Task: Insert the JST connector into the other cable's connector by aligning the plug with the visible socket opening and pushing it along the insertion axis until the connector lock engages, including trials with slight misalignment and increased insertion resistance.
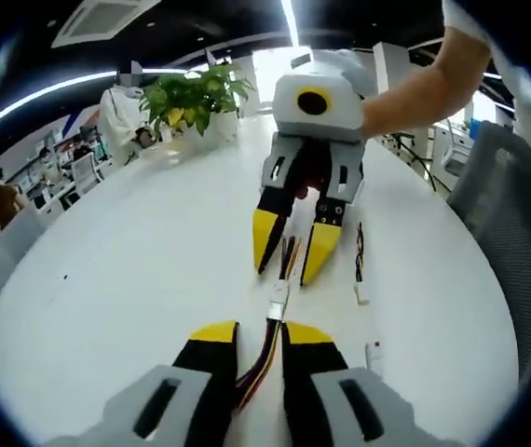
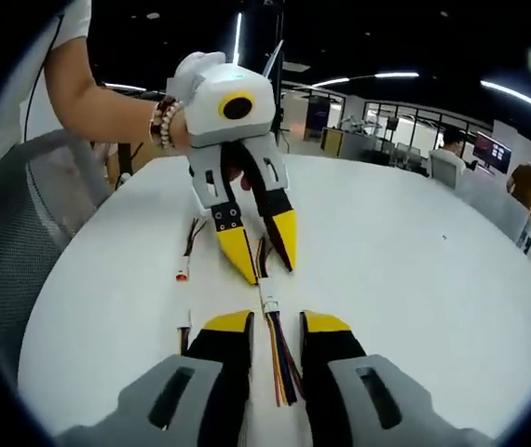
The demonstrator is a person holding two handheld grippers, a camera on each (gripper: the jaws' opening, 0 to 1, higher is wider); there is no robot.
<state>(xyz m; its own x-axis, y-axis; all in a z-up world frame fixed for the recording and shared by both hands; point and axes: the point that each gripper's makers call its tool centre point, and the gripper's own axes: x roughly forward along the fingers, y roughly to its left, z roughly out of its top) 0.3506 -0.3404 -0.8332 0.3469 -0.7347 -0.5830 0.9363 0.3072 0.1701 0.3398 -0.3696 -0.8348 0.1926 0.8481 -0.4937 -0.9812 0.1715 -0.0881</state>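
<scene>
JST connector [image 1: 278, 300], white, lies on the white table [image 1: 135, 279] between the two facing grippers, its multicolour cable [image 1: 264, 358] running back between the left gripper [image 1: 260, 332] jaws. Those jaws sit close either side of the wires; cannot tell if they actually pinch them. Right gripper [image 1: 287, 250] comes in from the far side, jaws slightly parted around a second cable [image 1: 289, 253]; grasp unclear too. In the right gripper view the same connector [image 2: 268, 303] and cable [image 2: 282, 363] sit between the right gripper [image 2: 276, 323] and the left gripper [image 2: 267, 253]. Two spare leads lie loose to one side: one with a white plug [image 1: 360, 291], one small connector [image 1: 374, 352] nearer. Potted plant [image 1: 191, 98] at the far table edge. Grey mesh chair [image 1: 498, 196] right. Open office behind, ceiling light strips, people seated at desks.
</scene>
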